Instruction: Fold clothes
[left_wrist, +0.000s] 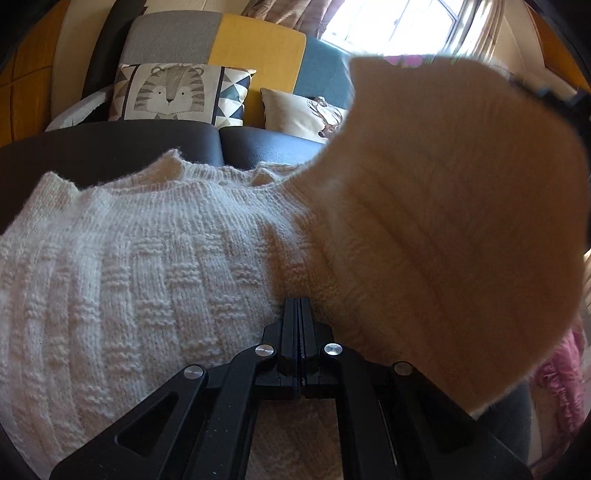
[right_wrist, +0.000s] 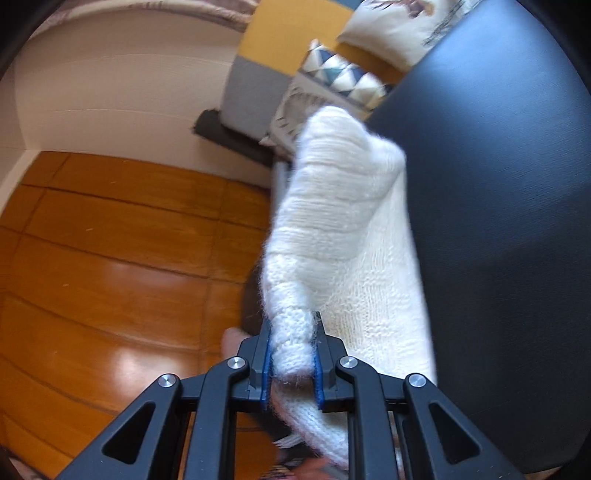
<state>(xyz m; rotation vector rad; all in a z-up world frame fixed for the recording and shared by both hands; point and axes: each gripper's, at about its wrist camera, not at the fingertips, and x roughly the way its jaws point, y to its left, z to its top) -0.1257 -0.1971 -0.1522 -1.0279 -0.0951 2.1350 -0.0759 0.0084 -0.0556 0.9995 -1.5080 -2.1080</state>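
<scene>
- The left gripper (left_wrist: 299, 306) has its black jaws pressed together with no gap, tips resting down on the cream-white chunky-knit sweater (left_wrist: 147, 258); whether any yarn is pinched between them I cannot tell.
- The sweater's body spreads ahead of and to the left of this gripper, over a dark leather-like padded surface (left_wrist: 110, 144), its ribbed neckline on the far side.
- To the right of the left gripper, one part of the sweater is lifted into the air, blurred and close to the lens, hiding most of that side.
- The right gripper (right_wrist: 293, 354) stands narrowly apart, its blue-lined pads (right_wrist: 265, 369) clamping a bunched fold of the same sweater.
- From that grip the knit runs forward and up, hanging clear of the dark surface (right_wrist: 498, 221) on the gripper's right.
- Left of the right gripper lies a glossy orange-brown wooden floor (right_wrist: 110, 258).
- Beyond both grippers sit a grey, yellow and blue patchwork sofa back (left_wrist: 255, 48), a tiger-print cushion (left_wrist: 173, 92) and a cream cushion with a deer motif (left_wrist: 303, 114).
- A pink ruffled fabric (left_wrist: 561, 376) shows at the far right of the left gripper.
</scene>
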